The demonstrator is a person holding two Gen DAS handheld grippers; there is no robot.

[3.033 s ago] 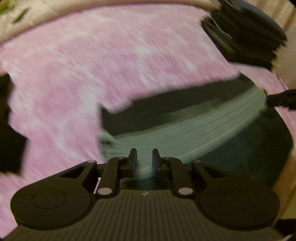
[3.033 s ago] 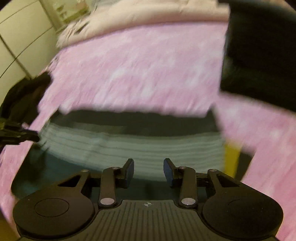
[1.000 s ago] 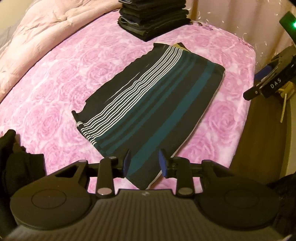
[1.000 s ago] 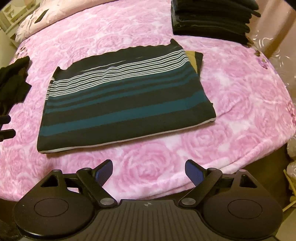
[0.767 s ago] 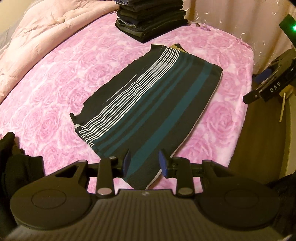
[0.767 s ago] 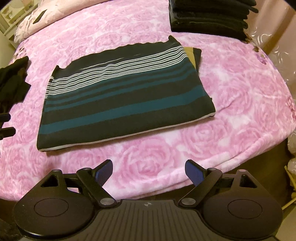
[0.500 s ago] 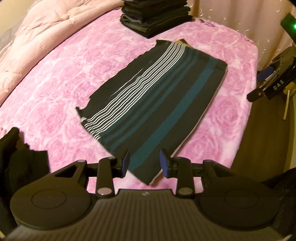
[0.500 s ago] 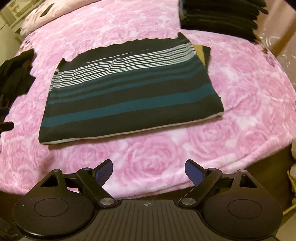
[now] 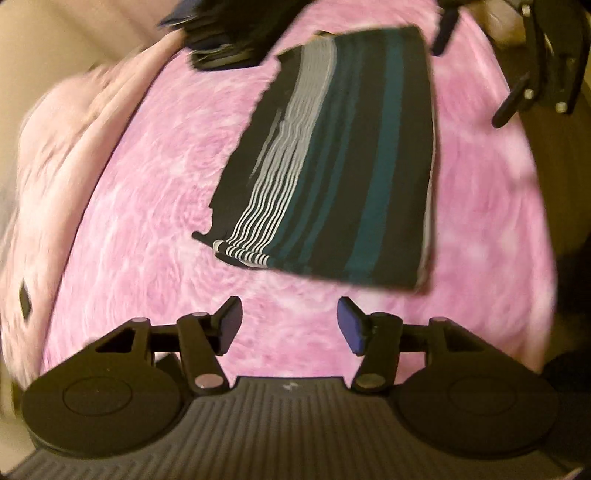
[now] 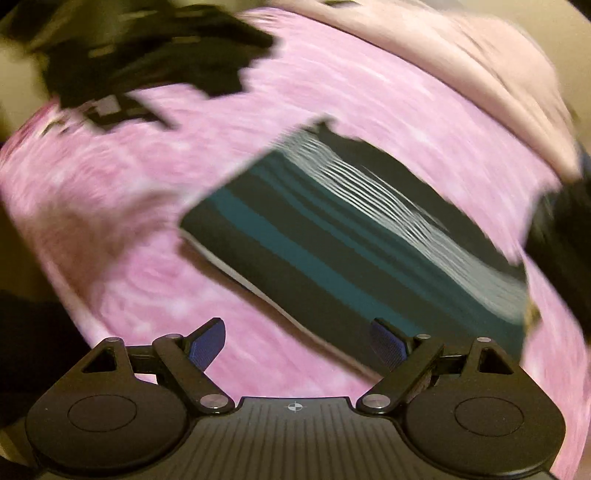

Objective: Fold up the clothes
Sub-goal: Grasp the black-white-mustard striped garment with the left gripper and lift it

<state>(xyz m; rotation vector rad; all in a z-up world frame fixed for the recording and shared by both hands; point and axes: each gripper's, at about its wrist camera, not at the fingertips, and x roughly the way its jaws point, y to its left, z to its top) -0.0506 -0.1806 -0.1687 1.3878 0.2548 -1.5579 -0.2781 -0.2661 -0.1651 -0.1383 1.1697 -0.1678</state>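
Observation:
A folded black garment with teal and white stripes (image 9: pixel 343 162) lies flat on the pink rose-patterned bed cover (image 9: pixel 155 206). My left gripper (image 9: pixel 290 325) is open and empty, hovering short of the garment's near narrow end. In the right wrist view the same striped garment (image 10: pixel 354 236) runs diagonally, and my right gripper (image 10: pixel 297 343) is open and empty above its near edge. The right gripper (image 9: pixel 532 55) also shows at the top right of the left wrist view, beyond the garment's far end. Both views are motion-blurred.
A stack of folded dark clothes (image 9: pixel 236 33) sits past the garment's far corner and shows again as the dark stack (image 10: pixel 565 229). A loose dark pile (image 10: pixel 147 62) lies at the far left of the bed. A pale pink quilt (image 9: pixel 62 136) lies bunched along the bed's side.
Both views have swung sharply and blurred. My left gripper has opened wider and moved around to the garment's narrow end. The right gripper stays open; the garment lies where it was.

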